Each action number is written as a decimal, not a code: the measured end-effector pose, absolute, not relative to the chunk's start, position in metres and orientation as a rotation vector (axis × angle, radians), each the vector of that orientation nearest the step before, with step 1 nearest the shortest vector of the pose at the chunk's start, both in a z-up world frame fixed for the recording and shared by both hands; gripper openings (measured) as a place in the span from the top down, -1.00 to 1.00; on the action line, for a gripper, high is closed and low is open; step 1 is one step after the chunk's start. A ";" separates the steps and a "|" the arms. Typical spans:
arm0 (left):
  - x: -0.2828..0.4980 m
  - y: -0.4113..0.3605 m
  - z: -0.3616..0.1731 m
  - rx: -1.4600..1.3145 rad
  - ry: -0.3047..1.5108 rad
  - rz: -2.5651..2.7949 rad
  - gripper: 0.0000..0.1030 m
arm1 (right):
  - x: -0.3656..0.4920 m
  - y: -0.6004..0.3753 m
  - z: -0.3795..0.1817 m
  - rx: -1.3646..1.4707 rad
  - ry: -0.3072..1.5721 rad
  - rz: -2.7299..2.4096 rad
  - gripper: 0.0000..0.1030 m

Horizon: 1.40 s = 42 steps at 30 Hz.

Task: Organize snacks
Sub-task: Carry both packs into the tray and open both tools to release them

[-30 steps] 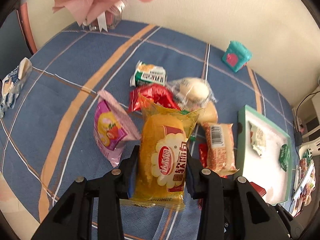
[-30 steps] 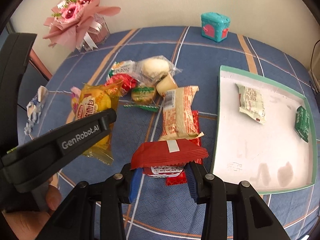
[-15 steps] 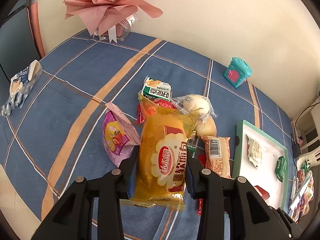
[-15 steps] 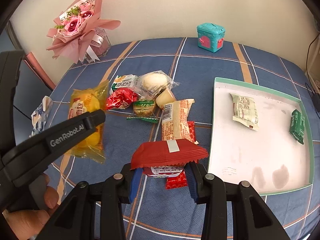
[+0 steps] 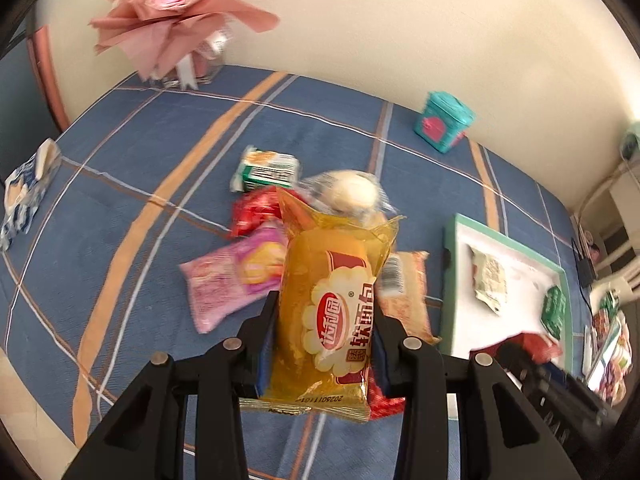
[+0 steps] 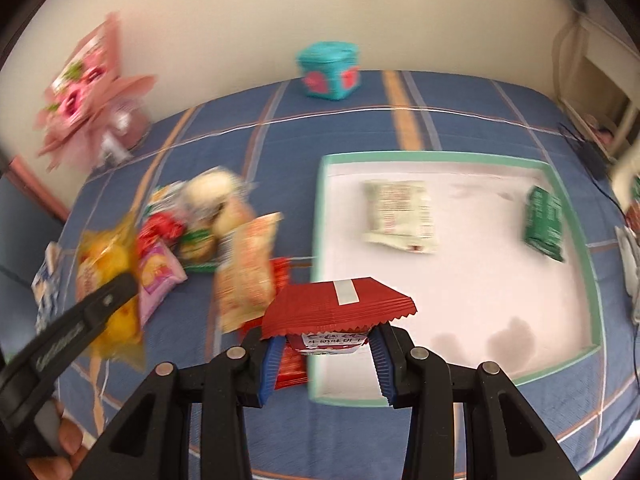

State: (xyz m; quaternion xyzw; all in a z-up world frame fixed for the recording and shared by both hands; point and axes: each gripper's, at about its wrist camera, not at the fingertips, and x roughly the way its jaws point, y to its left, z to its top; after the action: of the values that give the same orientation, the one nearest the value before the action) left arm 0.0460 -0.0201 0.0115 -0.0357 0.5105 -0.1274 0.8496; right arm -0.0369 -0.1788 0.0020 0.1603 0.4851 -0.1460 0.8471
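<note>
Nearest the person, the left gripper (image 5: 322, 354) clamped a yellow cake packet (image 5: 332, 312) above the blue plaid counter (image 5: 120, 184), while the right gripper (image 6: 326, 354) pinched a red snack packet (image 6: 338, 306) over the near edge of the green-rimmed tray (image 6: 440, 156). Farther off, the loose snack pile (image 6: 208, 224) lay left of the tray, which held a pale packet (image 6: 400, 216) and a green packet (image 6: 546, 222). Beyond these, a teal box (image 6: 328, 70) stood by the wall.

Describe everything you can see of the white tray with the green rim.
The tray is a shallow rectangle with a white floor and low mint-green walls, perhaps card or plastic. It lies flat on the blue striped cloth, to the right of the snack pile. Inside lie a pale packet and a dark green packet, apart. Faint stains mark the floor near its front edge. The right tool holds a red packet over its near left corner.
</note>
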 end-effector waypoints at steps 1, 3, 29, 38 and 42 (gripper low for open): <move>0.044 -0.026 0.011 -0.064 1.076 -0.283 0.21 | -0.039 -0.187 0.002 0.353 1.021 -0.326 0.18; 0.037 -0.038 0.012 -0.034 1.073 -0.311 0.21 | -0.044 -0.204 0.002 0.388 1.016 -0.360 0.18; -0.049 -0.206 0.003 0.324 0.984 -0.622 0.21 | -0.119 -0.349 -0.009 0.566 0.987 -0.677 0.18; -0.036 -0.225 -0.018 0.385 0.947 -0.629 0.21 | -0.108 -0.355 -0.025 0.538 1.021 -0.678 0.18; -0.030 -0.229 -0.034 0.402 0.978 -0.624 0.21 | -0.103 -0.356 -0.032 0.507 1.027 -0.674 0.18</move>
State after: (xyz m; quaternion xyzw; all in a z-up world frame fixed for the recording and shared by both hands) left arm -0.0301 -0.2287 -0.0337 0.1888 0.4590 -0.2927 0.8173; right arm -0.1026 -0.3563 -0.0324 0.2351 0.4764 -0.3128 0.7873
